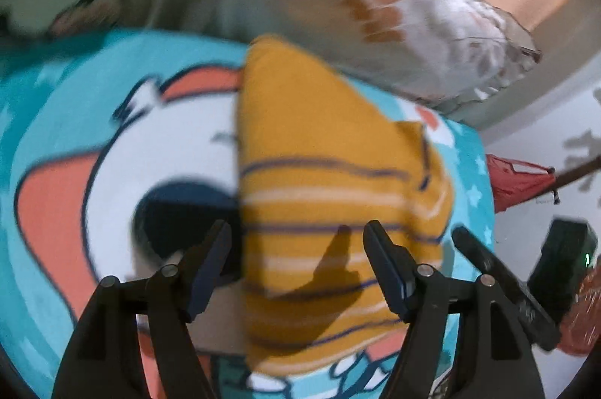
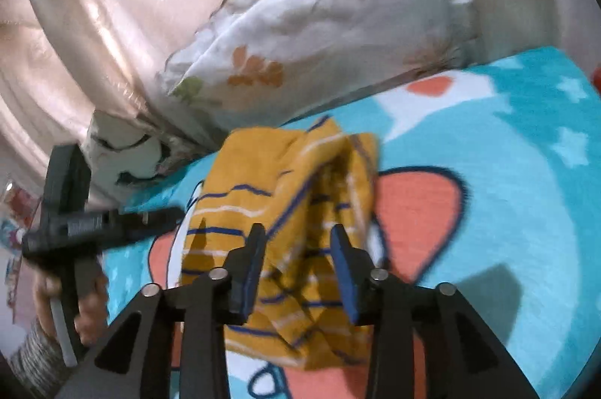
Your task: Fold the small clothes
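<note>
The striped yellow garment (image 1: pixel 323 211) lies folded on the blanket (image 1: pixel 67 121); both the left hand-held gripper (image 1: pixel 296 234) and the right hand-held gripper (image 2: pixel 298 237) stand open, holding nothing. Final tidying may remain.

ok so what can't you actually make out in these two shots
- Yellow striped garment: what kind of clothing, left wrist view; folded and motion-blurred.
- Its near edge: right wrist view; partly behind the right gripper, jaws apart.
- Cartoon blanket: whole picture; covered by the garment, cut by the frame.
- Dark box with a green light: what it is; at the lens edge.
</note>
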`<move>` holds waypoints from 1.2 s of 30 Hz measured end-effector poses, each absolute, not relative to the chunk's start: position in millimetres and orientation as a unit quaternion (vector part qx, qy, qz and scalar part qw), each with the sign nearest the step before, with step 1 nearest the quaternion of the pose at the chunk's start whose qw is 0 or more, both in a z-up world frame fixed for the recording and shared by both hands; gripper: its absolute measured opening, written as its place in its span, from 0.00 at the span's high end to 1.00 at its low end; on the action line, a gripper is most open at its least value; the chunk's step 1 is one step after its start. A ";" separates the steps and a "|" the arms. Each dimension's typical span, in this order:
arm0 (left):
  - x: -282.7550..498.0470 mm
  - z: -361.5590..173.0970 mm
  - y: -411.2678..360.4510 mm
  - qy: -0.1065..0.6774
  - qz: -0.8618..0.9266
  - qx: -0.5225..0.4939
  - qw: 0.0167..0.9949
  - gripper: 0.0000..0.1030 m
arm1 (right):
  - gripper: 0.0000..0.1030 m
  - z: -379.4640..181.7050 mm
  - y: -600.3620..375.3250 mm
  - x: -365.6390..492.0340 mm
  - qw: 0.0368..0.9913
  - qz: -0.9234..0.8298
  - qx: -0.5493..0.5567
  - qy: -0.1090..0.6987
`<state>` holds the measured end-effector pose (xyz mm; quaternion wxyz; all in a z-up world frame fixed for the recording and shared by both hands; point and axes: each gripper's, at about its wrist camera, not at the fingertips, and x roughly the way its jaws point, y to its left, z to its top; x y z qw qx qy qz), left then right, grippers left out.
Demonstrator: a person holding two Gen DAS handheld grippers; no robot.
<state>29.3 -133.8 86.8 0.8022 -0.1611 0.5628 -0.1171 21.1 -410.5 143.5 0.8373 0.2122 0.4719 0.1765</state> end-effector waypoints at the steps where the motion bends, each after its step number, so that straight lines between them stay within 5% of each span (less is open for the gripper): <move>1: 22.9 83.5 -129.6 0.563 -0.108 -0.164 0.803 0.30 | 0.54 135.6 -404.9 28.1 0.835 0.177 0.204 0.480; 2: 17.9 80.6 -127.3 0.562 -0.099 -0.167 0.804 0.30 | 0.54 127.8 -399.5 34.3 0.831 0.184 0.201 0.486; 5: 7.8 76.2 -125.0 0.558 -0.083 -0.171 0.808 0.30 | 0.84 122.6 -397.8 40.4 0.819 0.203 0.219 0.490; 9: 3.8 73.1 -129.9 0.558 -0.076 -0.159 0.811 0.30 | 0.90 122.0 -428.0 38.2 0.820 0.165 0.251 0.487; 16: 2.6 33.8 -140.8 0.596 -0.055 -0.157 0.786 0.28 | 0.89 83.5 -439.1 35.9 0.808 0.126 0.249 0.520; 21: 3.4 39.1 -137.7 0.599 -0.054 -0.151 0.784 0.30 | 0.65 84.6 -440.4 40.6 0.810 0.119 0.225 0.528; 30: -5.3 90.5 -156.4 0.546 -0.065 -0.108 0.828 0.30 | 0.62 152.7 -446.5 38.7 0.860 0.141 0.187 0.453; 36: 46.2 88.0 -173.4 0.531 -0.073 -0.092 0.839 0.30 | 0.69 120.5 -421.5 48.6 0.819 0.195 0.249 0.479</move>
